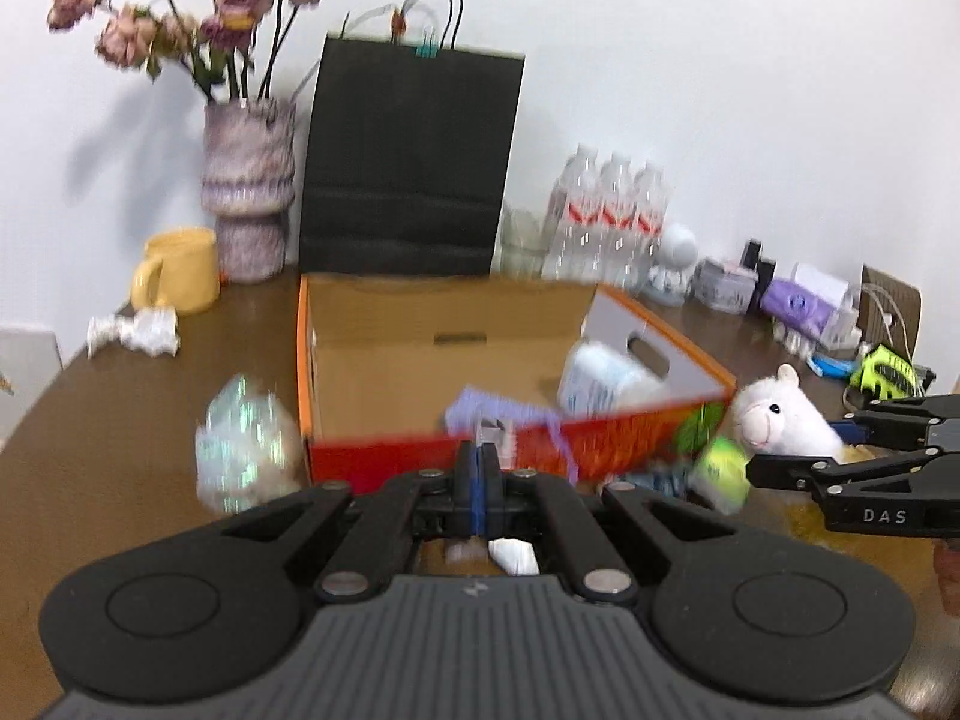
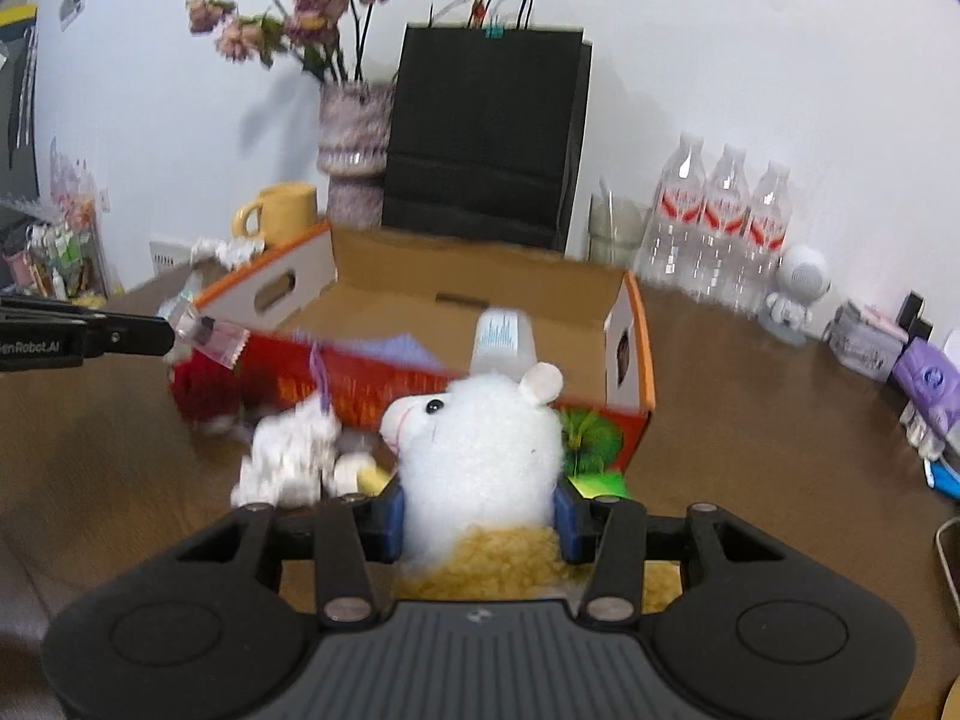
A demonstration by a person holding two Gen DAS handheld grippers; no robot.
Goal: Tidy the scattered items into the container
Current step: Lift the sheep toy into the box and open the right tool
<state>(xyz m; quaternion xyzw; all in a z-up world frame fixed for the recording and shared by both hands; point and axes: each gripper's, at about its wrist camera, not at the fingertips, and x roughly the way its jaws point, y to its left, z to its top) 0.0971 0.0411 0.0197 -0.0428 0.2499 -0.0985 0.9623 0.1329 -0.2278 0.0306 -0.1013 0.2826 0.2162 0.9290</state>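
Note:
The container is an open cardboard box with orange-red outer walls; a purple item and a white pack lie inside. My left gripper hovers at the box's near wall, shut on a small clear packet. My right gripper is shut on a white alpaca plush, its blue pads pressing the plush's sides, just right of the box's front corner.
An iridescent bag, crumpled white paper, a green pack and a white fluffy item lie around the box. Behind stand a black paper bag, a flower vase, a yellow mug and water bottles.

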